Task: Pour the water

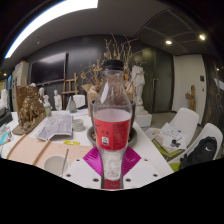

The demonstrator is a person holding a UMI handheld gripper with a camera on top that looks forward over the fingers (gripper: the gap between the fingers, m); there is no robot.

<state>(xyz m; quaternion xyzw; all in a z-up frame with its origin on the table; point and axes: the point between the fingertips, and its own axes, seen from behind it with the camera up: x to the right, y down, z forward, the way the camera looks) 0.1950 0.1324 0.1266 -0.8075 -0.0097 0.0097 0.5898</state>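
Observation:
A clear plastic bottle [112, 110] with a red label and dark cap stands upright between my fingers, filling the middle of the gripper view. My gripper [112, 163] is shut on the bottle's lower body, the magenta pads [93, 160] pressing it from both sides. The bottle's base reaches down between the fingers, and it appears lifted above the white table [150, 150]. Behind the bottle a grey dish-like thing [138, 135] shows at its sides; the bottle hides most of it.
Papers [55, 125] and pencils [40, 152] lie on the table to the left, beside a brown sculpted figure [30, 108]. White packaging [180, 128] and a dark object [198, 150] sit at the right. Statuettes and dried branches [120, 55] stand behind.

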